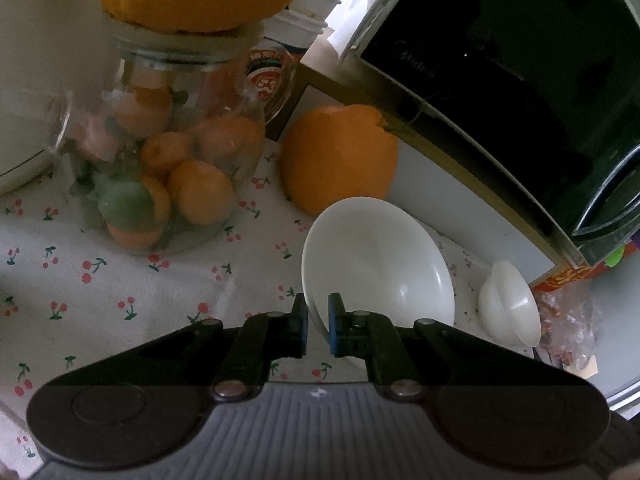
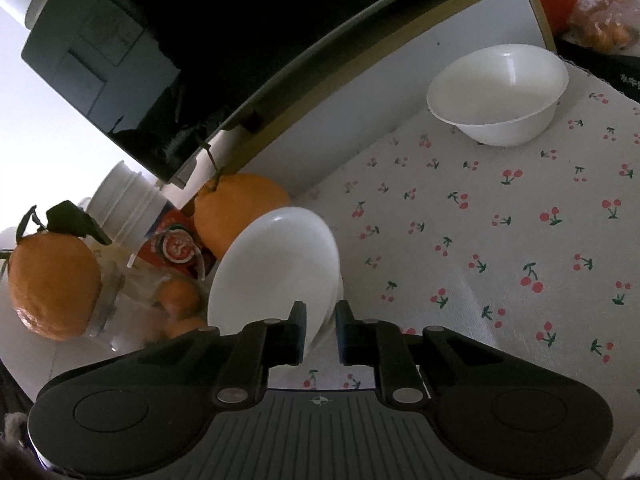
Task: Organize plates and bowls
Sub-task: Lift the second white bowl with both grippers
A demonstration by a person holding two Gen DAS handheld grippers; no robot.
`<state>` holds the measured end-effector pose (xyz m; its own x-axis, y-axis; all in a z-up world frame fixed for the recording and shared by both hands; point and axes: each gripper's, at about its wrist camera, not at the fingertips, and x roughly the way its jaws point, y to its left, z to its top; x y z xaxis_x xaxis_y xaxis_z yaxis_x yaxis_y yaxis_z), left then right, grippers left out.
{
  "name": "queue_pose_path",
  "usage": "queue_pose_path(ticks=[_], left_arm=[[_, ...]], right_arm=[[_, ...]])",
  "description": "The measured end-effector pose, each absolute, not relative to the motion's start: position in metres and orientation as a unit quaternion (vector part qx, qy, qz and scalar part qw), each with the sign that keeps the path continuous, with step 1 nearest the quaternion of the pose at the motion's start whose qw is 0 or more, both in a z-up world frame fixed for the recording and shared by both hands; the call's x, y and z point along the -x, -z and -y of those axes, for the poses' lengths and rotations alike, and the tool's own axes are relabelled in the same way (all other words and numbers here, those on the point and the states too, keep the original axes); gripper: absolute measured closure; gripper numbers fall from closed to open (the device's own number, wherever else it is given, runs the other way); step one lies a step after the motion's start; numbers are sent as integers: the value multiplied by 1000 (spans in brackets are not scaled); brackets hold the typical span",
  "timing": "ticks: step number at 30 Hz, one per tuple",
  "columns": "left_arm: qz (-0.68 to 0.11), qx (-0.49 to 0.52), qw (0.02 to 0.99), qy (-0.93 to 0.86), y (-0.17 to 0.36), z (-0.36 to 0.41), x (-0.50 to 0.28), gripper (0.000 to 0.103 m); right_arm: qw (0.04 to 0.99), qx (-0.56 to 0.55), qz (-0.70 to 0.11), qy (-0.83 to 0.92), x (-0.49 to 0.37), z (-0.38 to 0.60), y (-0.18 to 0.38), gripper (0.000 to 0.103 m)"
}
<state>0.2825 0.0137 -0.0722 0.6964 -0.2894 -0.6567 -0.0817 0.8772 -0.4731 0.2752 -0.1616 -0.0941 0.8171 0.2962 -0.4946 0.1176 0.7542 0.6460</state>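
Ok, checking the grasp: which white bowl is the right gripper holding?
The tilted white bowl beside the orange, its rim in the right gripper; the other bowl sits upright, untouched.

Glossy white glazed bowl (image 1: 384, 256) on matt woven cherry-print cloth (image 1: 120, 300); clear glass jar (image 1: 160, 152) beside dimpled orange (image 1: 340, 156); shiny black appliance front (image 1: 500, 92); matt black plastic tool (image 1: 318, 320), ribbed grey body.

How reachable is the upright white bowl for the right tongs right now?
Probably not yet: the right tongs are shut on a tilted white dish. The cherry-print cloth between them and the upright bowl lies bare.
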Motion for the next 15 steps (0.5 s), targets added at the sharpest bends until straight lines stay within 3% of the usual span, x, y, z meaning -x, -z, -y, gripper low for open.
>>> queue_pose_path(ticks=[15], left_arm=[[-391,231,888,74,44,-2,-260,93]], right_arm=[[889,-337,-307,-37,-248,173,60,88]])
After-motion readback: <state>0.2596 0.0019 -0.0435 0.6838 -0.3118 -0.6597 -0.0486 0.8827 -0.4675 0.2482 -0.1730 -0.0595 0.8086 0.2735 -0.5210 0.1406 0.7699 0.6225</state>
